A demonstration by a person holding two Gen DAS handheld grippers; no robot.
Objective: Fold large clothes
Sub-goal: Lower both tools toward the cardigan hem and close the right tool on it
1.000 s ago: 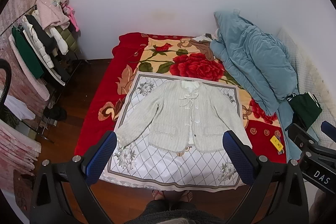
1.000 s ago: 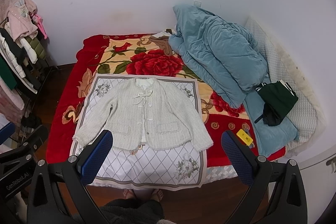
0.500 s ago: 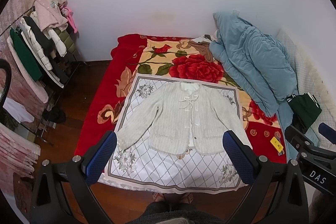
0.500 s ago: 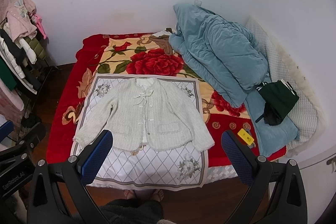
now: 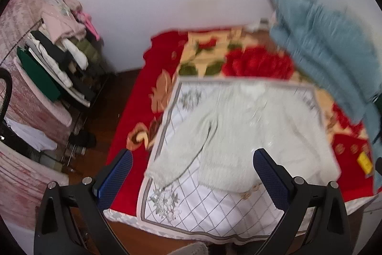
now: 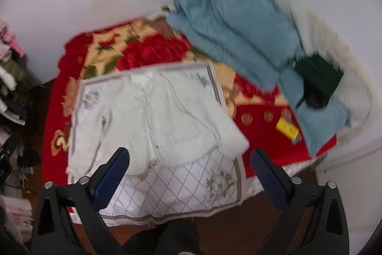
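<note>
A pale cream knitted cardigan (image 5: 241, 126) lies flat, front up, sleeves spread, on a white patterned cloth (image 5: 214, 209) on the bed. It also shows in the right wrist view (image 6: 167, 116), on the same cloth (image 6: 176, 192). My left gripper (image 5: 193, 173) is open and empty, above the cardigan's left sleeve and hem. My right gripper (image 6: 189, 170) is open and empty, above the cardigan's hem near the bed's front edge. Both views are blurred.
A red floral blanket (image 5: 152, 78) covers the bed. A blue quilt (image 6: 238, 23) is piled at the back right, with a dark green garment (image 6: 320, 75) and a yellow object (image 6: 286, 128) nearby. A clothes rack (image 5: 55, 59) stands at the left.
Both grippers have moved forward and down toward the bed, so the cardigan looks larger. The left view swung left, the right view tilted. Both grippers stay open.
</note>
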